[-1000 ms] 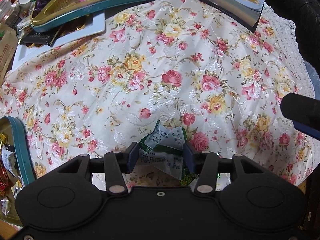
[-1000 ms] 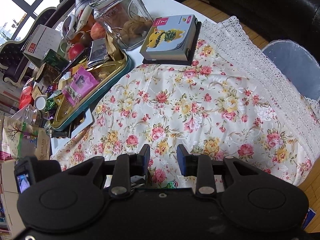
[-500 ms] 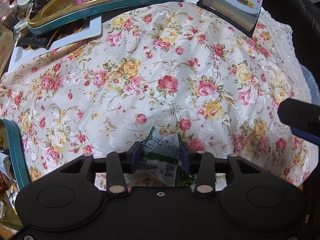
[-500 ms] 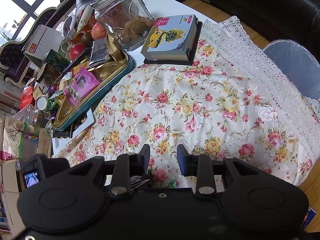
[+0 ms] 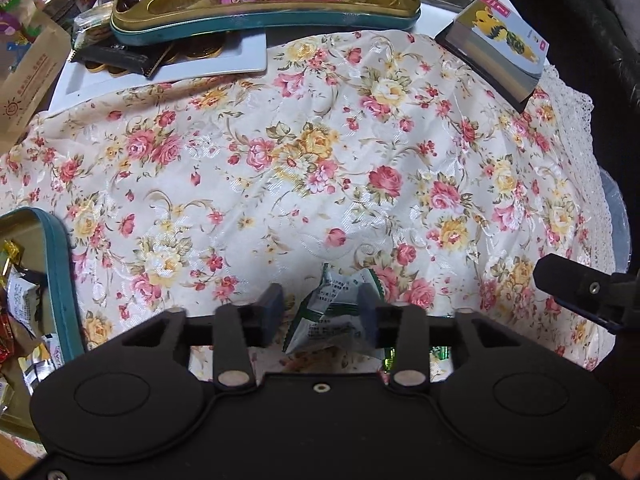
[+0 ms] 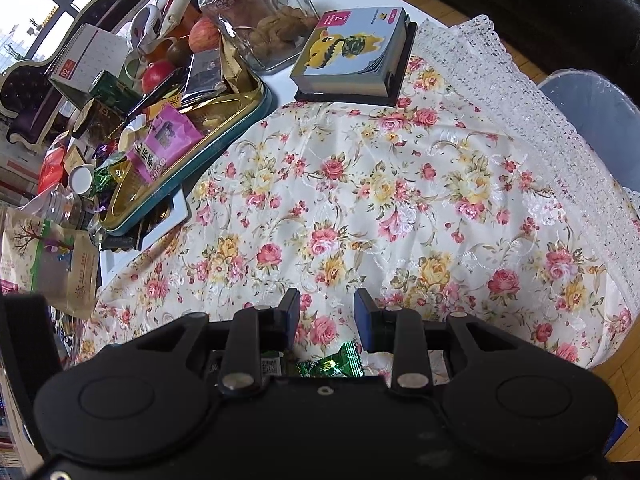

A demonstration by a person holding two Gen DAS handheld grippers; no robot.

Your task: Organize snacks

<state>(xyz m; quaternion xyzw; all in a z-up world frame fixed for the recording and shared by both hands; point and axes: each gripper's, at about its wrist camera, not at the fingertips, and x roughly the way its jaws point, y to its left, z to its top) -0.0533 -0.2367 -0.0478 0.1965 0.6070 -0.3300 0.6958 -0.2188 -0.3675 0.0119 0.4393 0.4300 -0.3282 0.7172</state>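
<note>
While its jaws have just been opening, the left gripper (image 5: 320, 312) is straddling a white-and-green snack packet (image 5: 334, 316) on the flowered cloth (image 5: 320, 160); only one pad is touching it. The right gripper (image 6: 326, 314) is hanging parted and empty.

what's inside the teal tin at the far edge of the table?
In the teal tin: a pink snack packet, gold foil wrappers and a dark silvery packet. Some gold floor shows bare. Anything beneath the packets is covered.
</note>
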